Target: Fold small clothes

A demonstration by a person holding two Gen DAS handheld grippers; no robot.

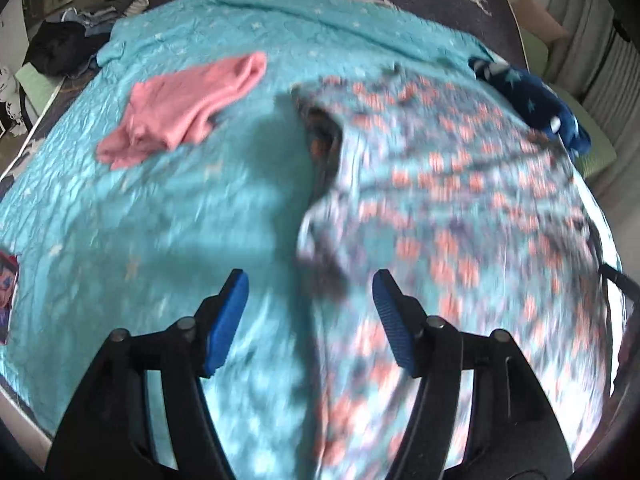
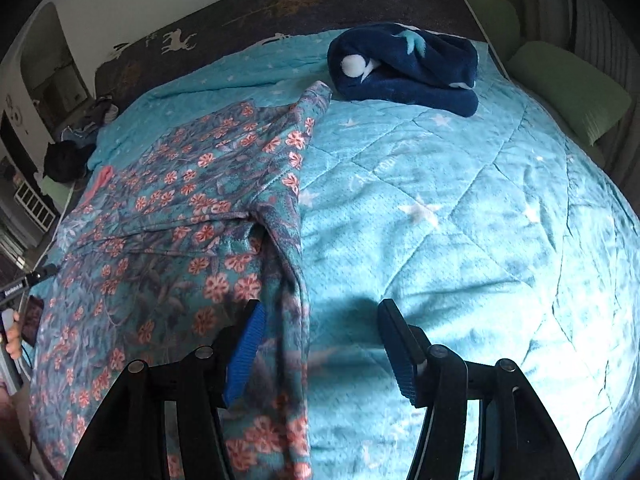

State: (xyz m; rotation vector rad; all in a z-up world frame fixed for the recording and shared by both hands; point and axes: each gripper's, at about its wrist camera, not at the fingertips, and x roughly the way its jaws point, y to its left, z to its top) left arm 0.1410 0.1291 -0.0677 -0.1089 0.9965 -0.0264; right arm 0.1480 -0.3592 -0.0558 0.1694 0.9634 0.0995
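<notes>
Writing on quilt (image 2: 460, 184) blurred, unreadable; floral garment (image 2: 180, 208) spread flat.

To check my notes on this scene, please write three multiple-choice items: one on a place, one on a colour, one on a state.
1. Where does the dark blue garment lie?
A. at the far side of the blanket
B. on the floor
C. under the pink garment

2. What colour is the blanket?
A. yellow
B. turquoise
C. white

3. How are the right gripper's jaws?
A. shut on the flowered garment
B. shut on nothing
C. open

Answers:
1 A: the dark blue garment lies far.
2 B: the blanket is turquoise.
3 C: the right gripper shows a wide gap over the flowered garment.
</notes>
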